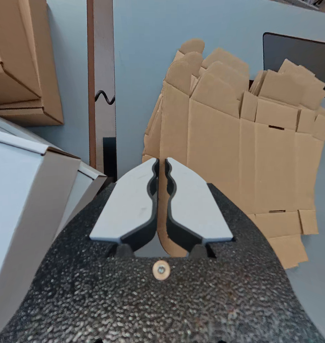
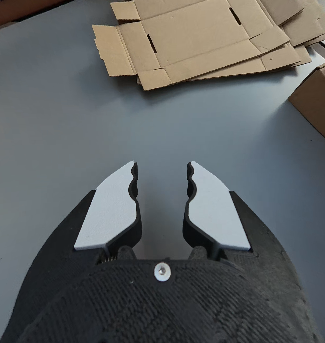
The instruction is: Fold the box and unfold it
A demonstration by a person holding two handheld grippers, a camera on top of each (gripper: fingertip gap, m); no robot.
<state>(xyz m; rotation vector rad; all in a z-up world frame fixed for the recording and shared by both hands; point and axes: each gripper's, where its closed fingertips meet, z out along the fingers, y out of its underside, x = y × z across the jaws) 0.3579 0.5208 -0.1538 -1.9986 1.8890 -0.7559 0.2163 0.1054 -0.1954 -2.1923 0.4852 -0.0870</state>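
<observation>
On the grey table (image 2: 65,111), a stack of flat, unfolded cardboard boxes (image 2: 195,40) lies ahead of the right gripper (image 2: 162,165), well apart from it, with slots and flaps visible on the top sheet. That gripper's two white-faced fingers (image 2: 109,213) are spread wide with only bare tabletop between them, holding nothing. A closed brown box (image 2: 317,100) sits at the right edge of that view, near the stack. From the left wrist view, the left gripper (image 1: 162,161) has its fingers (image 1: 128,200) pressed nearly together, pinching a thin edge of a flat cardboard sheet (image 1: 162,213) that runs up between them; the wavy black pads sit tight against the card on both sides. Beyond it the same stack of flat box blanks (image 1: 241,148) spreads over the table, its flaps fanned out at the far end. A pale grey box (image 1: 28,194) stands close on the left of this gripper, and a larger brown carton (image 1: 22,61) lies farther back at the upper left. A dark flat panel (image 1: 297,55) shows behind the stack at the upper right.
</observation>
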